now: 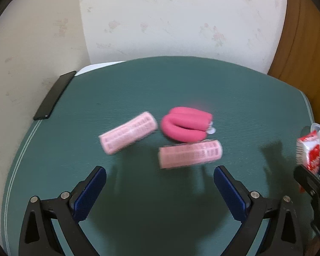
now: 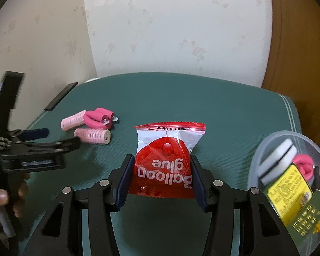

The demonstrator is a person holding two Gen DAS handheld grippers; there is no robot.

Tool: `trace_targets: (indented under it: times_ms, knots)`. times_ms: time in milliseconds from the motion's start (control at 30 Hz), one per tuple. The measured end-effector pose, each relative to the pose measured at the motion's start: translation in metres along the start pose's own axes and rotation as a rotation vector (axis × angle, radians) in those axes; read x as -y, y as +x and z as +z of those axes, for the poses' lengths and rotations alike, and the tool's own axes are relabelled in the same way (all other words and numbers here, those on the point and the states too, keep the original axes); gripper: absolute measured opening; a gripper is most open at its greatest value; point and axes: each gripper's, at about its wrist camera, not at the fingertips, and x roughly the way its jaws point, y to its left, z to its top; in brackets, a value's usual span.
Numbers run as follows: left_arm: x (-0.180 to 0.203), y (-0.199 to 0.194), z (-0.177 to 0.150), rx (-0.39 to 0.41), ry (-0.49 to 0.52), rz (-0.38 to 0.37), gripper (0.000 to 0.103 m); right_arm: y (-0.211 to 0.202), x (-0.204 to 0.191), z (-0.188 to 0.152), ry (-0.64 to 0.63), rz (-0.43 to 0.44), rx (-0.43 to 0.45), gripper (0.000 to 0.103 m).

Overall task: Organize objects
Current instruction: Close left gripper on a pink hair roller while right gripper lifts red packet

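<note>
**Glue packet gripped on the right, rollers lying loose on the left**

While the right gripper (image 2: 161, 175) is clamped on a red and white packet (image 2: 167, 155) printed "Balloon glue", its two blue-padded fingers press the packet's sides and hold it above the green mat (image 2: 224, 111). Just to the right of it stands a clear plastic tub (image 2: 266, 143) at the mat's edge. Inside the tub are two pale grey blocks (image 2: 277, 160), a pink foam piece (image 2: 305, 164) and a yellow and green packet (image 2: 296, 194) leaning against the wall.

Over on the left, the left gripper (image 1: 160, 183) hangs above the mat with its fingers spread wide and nothing between them. Just ahead of it lie three hair things close together: a pale pink roller (image 1: 128, 135) on the left, a second pale pink roller (image 1: 191, 153) nearer the gripper, and a folded bright pink foam curler (image 1: 186, 127) behind that second roller, touching or nearly touching it. The view there is blurred, so fine detail is lost.

A black phone (image 1: 54, 96) lies at the mat's far left edge, partly off it, well apart from the rollers. Flowered wallpaper (image 1: 181, 21) rises behind the mat.
</note>
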Motion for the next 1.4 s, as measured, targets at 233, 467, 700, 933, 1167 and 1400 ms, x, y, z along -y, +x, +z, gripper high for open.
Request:
trace_targets:
  times_ms: [233, 467, 700, 933, 1167, 1400]
  knots:
    - [0.018, 0.017, 0.008, -0.026, -0.004, 0.035, 0.102, -0.008, 0.012, -0.003, 0.039, 0.004, 0.018, 0.052]
    - [0.022, 0.026, 0.014, -0.033, -0.025, 0.045, 0.102, -0.014, 0.009, -0.003, 0.036, -0.005, 0.04, 0.052]
    - [0.023, 0.028, 0.016, -0.023, -0.034, 0.045, 0.102, -0.015, 0.008, -0.005, 0.036, -0.012, 0.046, 0.052]
    - [0.024, 0.026, 0.013, -0.018, -0.023, 0.019, 0.099, -0.016, 0.009, -0.005, 0.036, -0.014, 0.047, 0.052]
    - [0.029, 0.023, 0.009, -0.016, 0.007, -0.024, 0.074, -0.017, 0.014, -0.005, 0.04, -0.015, 0.055, 0.052]
    - [0.039, 0.016, 0.002, 0.012, 0.072, -0.021, 0.046, -0.022, 0.019, -0.003, 0.054, -0.022, 0.077, 0.052]
